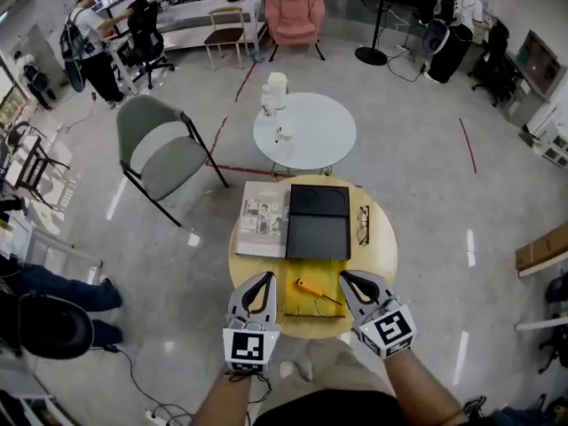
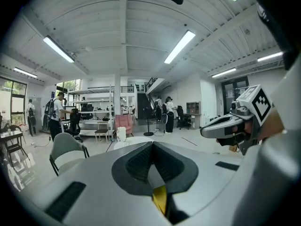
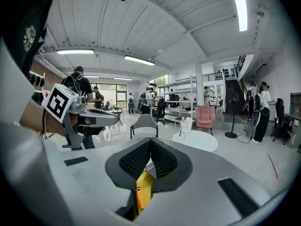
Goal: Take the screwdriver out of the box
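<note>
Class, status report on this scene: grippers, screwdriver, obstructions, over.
Left gripper shut, empty. Right gripper shut, empty. Screwdriver lying on yellow surface between them, untouched. Nothing blocking it.

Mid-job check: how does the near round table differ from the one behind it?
Colour: the near table is wood-toned, the far table white. Load: the near table carries a screwdriver, black case, booklet and glasses; the far table only a few white items. Both are round.
</note>
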`<state>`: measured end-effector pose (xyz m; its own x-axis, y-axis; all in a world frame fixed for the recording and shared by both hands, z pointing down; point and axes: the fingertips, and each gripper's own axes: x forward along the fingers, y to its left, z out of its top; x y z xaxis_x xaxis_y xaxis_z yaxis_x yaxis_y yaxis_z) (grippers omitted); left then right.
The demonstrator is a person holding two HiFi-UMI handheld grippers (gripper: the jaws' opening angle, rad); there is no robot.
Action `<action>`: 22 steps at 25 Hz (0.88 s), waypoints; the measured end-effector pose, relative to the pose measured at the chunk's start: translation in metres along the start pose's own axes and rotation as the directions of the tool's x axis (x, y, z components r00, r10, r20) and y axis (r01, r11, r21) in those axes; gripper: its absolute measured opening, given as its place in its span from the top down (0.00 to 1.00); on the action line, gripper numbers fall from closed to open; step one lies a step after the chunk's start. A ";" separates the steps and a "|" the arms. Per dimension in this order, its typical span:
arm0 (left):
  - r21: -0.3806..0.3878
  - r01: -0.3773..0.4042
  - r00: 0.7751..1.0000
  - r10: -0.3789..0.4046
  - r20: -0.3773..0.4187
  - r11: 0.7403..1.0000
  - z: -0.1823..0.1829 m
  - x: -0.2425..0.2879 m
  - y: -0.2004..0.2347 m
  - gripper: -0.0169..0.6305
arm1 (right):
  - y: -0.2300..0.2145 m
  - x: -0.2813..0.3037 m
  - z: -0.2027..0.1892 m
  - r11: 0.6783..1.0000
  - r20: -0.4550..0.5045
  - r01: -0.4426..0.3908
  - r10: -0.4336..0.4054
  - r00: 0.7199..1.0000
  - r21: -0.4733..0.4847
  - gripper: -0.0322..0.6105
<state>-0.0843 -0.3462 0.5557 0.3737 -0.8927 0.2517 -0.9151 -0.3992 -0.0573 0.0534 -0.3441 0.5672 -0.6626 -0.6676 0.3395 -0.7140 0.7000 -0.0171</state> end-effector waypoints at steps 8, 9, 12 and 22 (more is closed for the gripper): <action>-0.034 -0.013 1.000 0.012 -0.019 0.999 -0.020 0.011 0.003 0.95 | 0.006 0.026 -0.027 0.999 -0.044 -0.036 0.036 0.998 -0.001 0.90; -0.034 -0.013 1.000 0.013 -0.026 0.999 -0.023 0.011 0.003 0.95 | 0.006 0.028 -0.031 0.999 -0.055 -0.040 0.040 0.998 0.002 0.89; -0.026 -0.010 0.999 0.008 -0.048 1.000 -0.030 0.012 0.004 0.95 | 0.008 0.037 -0.042 0.999 -0.081 -0.052 0.053 0.995 0.012 0.88; -0.058 -0.013 0.996 0.008 -0.092 0.998 -0.058 0.014 0.003 0.95 | 0.012 0.069 -0.078 0.997 -0.145 -0.077 0.079 0.986 0.020 0.80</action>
<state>-0.0906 -0.3482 0.6149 0.3511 -0.8729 0.3388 -0.9271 -0.3748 -0.0047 0.0165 -0.3618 0.6635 -0.6771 -0.5663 0.4699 -0.6651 0.7442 -0.0616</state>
